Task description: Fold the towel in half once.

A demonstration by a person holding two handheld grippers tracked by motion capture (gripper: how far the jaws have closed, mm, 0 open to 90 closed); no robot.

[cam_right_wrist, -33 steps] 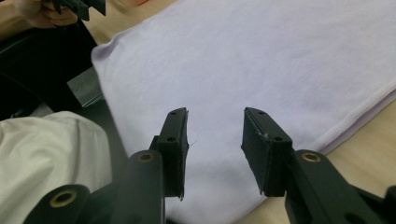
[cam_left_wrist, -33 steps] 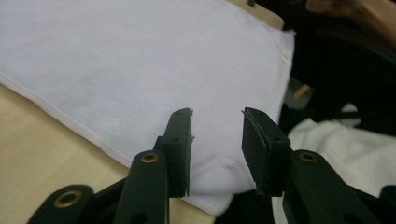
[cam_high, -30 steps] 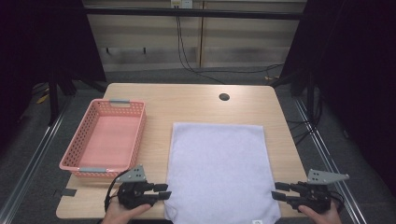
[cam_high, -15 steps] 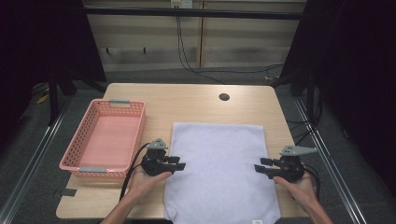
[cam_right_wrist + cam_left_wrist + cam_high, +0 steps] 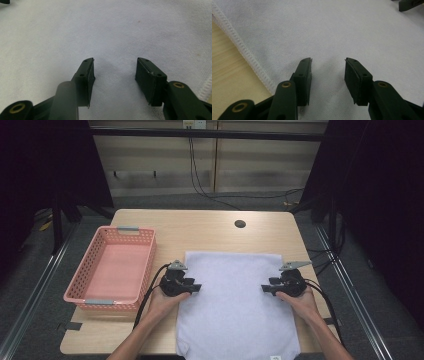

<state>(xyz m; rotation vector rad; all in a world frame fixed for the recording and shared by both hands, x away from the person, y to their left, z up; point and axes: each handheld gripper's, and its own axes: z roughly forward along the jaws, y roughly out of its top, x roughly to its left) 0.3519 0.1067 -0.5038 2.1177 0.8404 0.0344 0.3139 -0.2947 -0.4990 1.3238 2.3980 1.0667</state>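
Hovering: left tongs [image 5: 196, 288] | right tongs [image 5: 266, 289] | both parted, empty | towel [image 5: 235, 310] side edges

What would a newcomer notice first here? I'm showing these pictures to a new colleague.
First the white towel, spread flat across the near half of the wooden table. Next the two black grippers over its side edges, the left gripper and the right gripper, jaws apart and pointing inward at each other. Then the empty pink basket at the table's left side.
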